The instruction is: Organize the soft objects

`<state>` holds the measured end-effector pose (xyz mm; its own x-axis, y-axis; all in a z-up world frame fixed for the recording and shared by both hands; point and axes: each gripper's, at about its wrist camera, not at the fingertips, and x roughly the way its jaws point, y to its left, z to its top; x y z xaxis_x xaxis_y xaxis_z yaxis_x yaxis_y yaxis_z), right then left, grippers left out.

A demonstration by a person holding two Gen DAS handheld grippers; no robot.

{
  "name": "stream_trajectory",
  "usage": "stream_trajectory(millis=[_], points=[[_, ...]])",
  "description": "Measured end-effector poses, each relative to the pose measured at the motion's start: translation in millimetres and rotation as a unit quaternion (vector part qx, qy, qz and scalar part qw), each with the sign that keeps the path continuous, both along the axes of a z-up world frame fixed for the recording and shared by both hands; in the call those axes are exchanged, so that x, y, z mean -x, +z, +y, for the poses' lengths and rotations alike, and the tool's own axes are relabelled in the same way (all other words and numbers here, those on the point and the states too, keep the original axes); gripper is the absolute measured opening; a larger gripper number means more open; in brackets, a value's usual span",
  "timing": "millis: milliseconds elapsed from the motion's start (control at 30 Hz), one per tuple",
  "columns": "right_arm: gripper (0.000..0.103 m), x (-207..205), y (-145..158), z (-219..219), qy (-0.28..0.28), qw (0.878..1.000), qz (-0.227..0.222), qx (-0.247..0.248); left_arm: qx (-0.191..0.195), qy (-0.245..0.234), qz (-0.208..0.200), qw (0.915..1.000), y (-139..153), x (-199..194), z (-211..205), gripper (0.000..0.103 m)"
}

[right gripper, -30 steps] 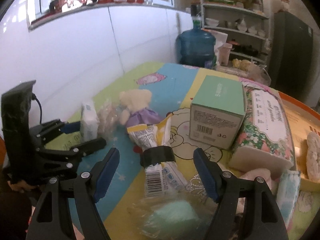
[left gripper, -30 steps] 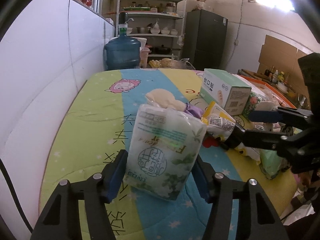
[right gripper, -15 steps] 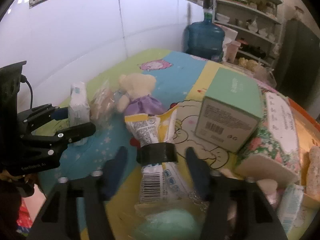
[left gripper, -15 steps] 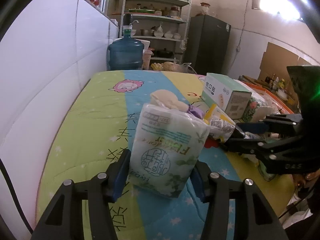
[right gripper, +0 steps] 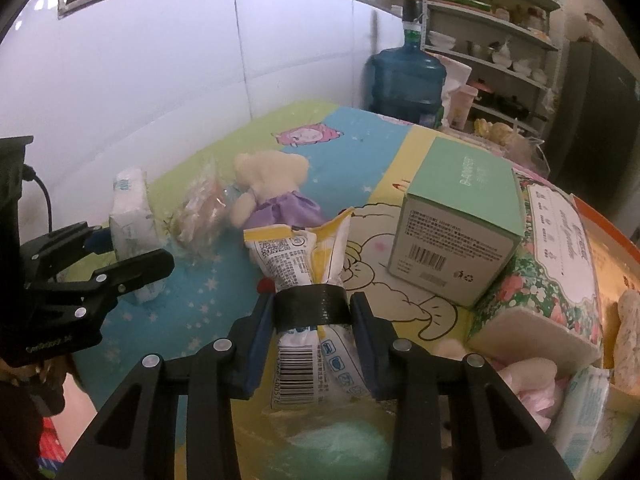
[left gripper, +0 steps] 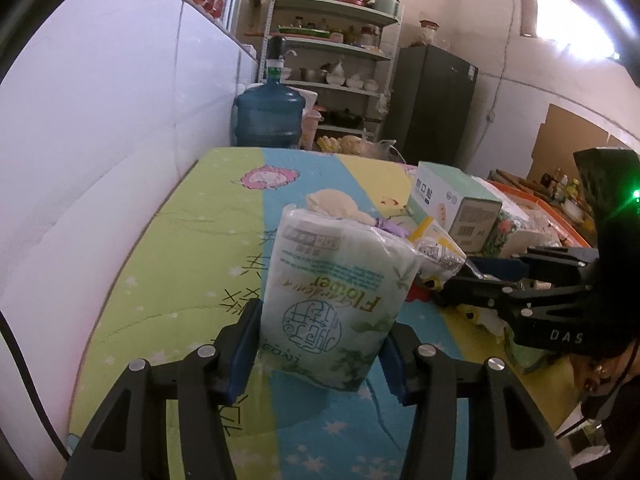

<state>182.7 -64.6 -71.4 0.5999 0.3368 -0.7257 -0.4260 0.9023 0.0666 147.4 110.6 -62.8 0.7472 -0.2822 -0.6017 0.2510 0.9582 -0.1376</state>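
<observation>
Left claw (left gripper: 320, 344) pinches a tissue pack (left gripper: 340, 300), glossy crinkled plastic, upright on the quilted cartoon-print surface (left gripper: 192, 248); the pack hides most of the teddy bear (left gripper: 336, 204) at 12 o'clock. Right claw (right gripper: 314, 322) pinches a yellow-white snack bag (right gripper: 304, 256) at its black band (right gripper: 310, 306), bag bottom cut off by the fingers. Green cardboard box (right gripper: 460, 216) at 2 o'clock, touching a floral tissue pack (right gripper: 548, 276). Blurry green packet (right gripper: 340, 448) at 6 o'clock, hard to make out.

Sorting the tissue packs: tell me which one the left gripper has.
The white pack printed with green leaves, standing upright between the left gripper fingers. The floral-wrapped pack lies flat by the green box, ungripped.
</observation>
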Motion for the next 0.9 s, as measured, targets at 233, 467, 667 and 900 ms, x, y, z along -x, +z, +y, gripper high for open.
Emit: stream_trajectory(millis=[233,467,667,900], points=[[0.039,7,12,-4,-0.005,1.0,-0.017,-0.022,0.001,0.01,-0.02,0.9998,13,10,-4,0.053],[0.039,17,29,-7,-0.006,0.998,-0.04,-0.038,0.002,0.009,-0.035,0.9994,26,19,-11,0.053],[0.039,29,45,-12,-0.011,0.997,-0.061,-0.048,0.005,0.004,-0.047,0.9989,36,27,-17,0.053],[0.039,46,67,-20,-0.015,0.994,-0.087,-0.065,0.013,0.003,-0.064,0.9979,49,36,-21,0.053]])
